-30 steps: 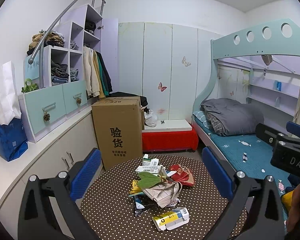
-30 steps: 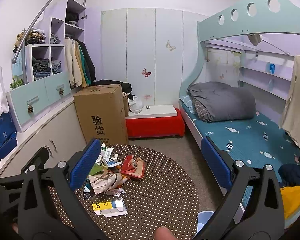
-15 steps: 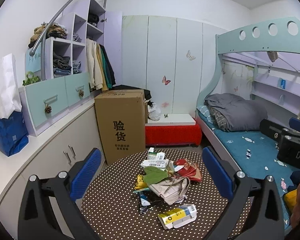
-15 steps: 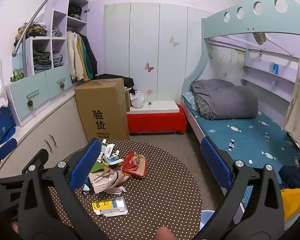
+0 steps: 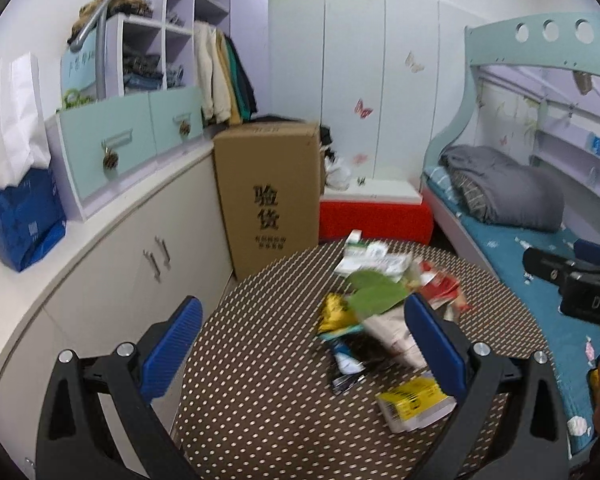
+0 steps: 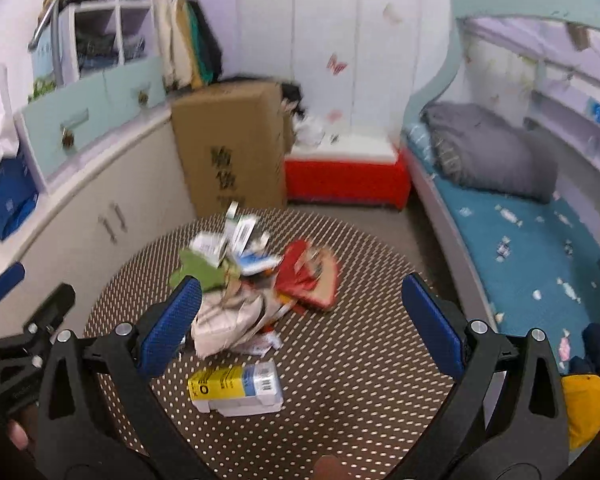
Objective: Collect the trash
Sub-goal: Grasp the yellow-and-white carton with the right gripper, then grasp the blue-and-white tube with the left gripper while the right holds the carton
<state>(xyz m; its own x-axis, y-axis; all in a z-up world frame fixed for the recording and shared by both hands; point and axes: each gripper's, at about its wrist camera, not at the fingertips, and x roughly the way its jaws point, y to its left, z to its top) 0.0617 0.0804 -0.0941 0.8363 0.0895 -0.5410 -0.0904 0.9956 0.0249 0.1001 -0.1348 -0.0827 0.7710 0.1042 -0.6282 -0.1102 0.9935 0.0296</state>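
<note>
A pile of trash point(image 5: 380, 312) lies on a round brown polka-dot table point(image 5: 260, 360): green wrapper, crumpled paper, red packet, small boxes. A yellow and white carton point(image 5: 414, 400) lies nearest me. My left gripper point(image 5: 304, 348) is open and empty above the table, left of the pile. In the right wrist view the pile point(image 6: 252, 280) and the carton point(image 6: 236, 388) lie between the pads of my right gripper point(image 6: 300, 328), which is open and empty above them. The right gripper's body shows in the left wrist view point(image 5: 580, 284).
A tall cardboard box point(image 5: 268, 196) stands behind the table beside white cabinets point(image 5: 112, 264). A red bench point(image 5: 372, 212) is at the back. A bunk bed point(image 5: 520, 232) with a grey blanket runs along the right. A blue bag point(image 5: 20, 220) sits on the counter.
Both grippers have moved forward and down toward the table; the trash pile looks larger and nearer. Both stay open and empty.
</note>
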